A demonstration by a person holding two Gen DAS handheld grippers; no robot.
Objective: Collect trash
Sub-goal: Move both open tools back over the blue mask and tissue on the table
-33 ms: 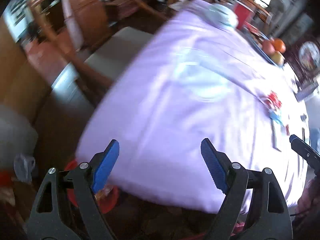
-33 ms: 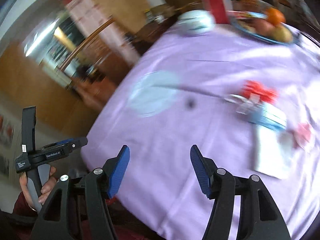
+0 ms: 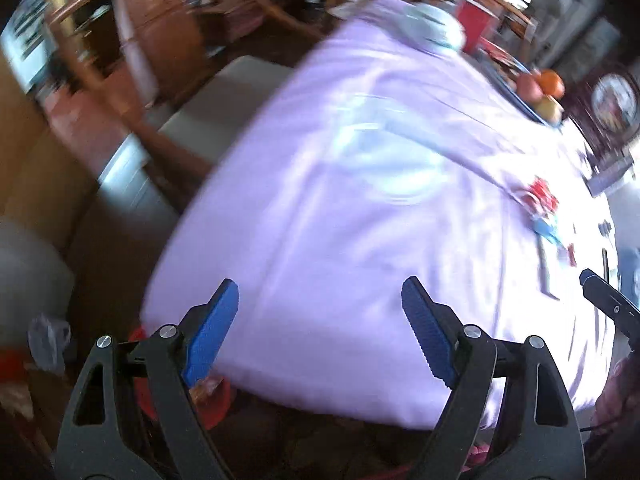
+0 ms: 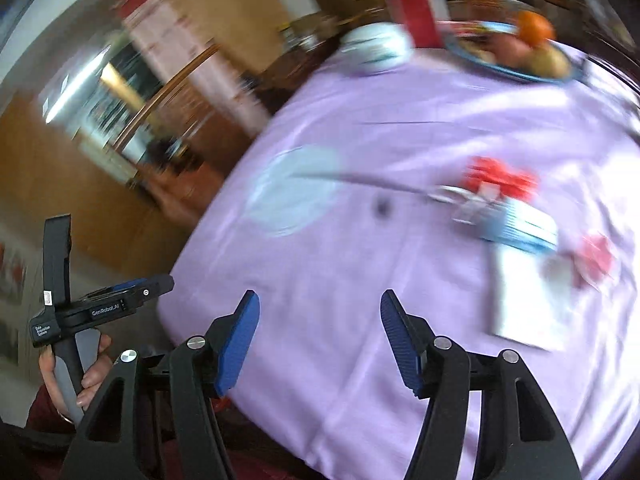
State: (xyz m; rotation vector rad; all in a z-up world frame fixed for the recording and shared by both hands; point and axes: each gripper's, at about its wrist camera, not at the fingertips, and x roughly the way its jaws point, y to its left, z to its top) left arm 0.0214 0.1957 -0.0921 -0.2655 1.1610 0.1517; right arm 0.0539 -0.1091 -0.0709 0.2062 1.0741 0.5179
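Observation:
Trash lies on the purple tablecloth [image 4: 360, 280] at the right: a red wrapper [image 4: 500, 180], a blue and white packet [image 4: 520, 228], a white paper [image 4: 528, 300] and a pink wrapper [image 4: 596, 256]. The left wrist view shows the red wrapper [image 3: 542, 194] and the blue packet [image 3: 548, 228] far right. My right gripper [image 4: 320, 300] hovers over the near table edge, jaws opening, nothing between them. My left gripper [image 3: 320, 292] is by the near left edge, jaws opening, also empty. It appears again as the left gripper [image 4: 104, 308], held by a hand.
A white bowl [image 4: 376, 46], a red cup [image 4: 418, 16] and a blue fruit plate [image 4: 516, 74] stand at the far side. A wooden chair [image 3: 224, 108] sits left of the table. A red container [image 3: 138, 336] shows below the near table edge.

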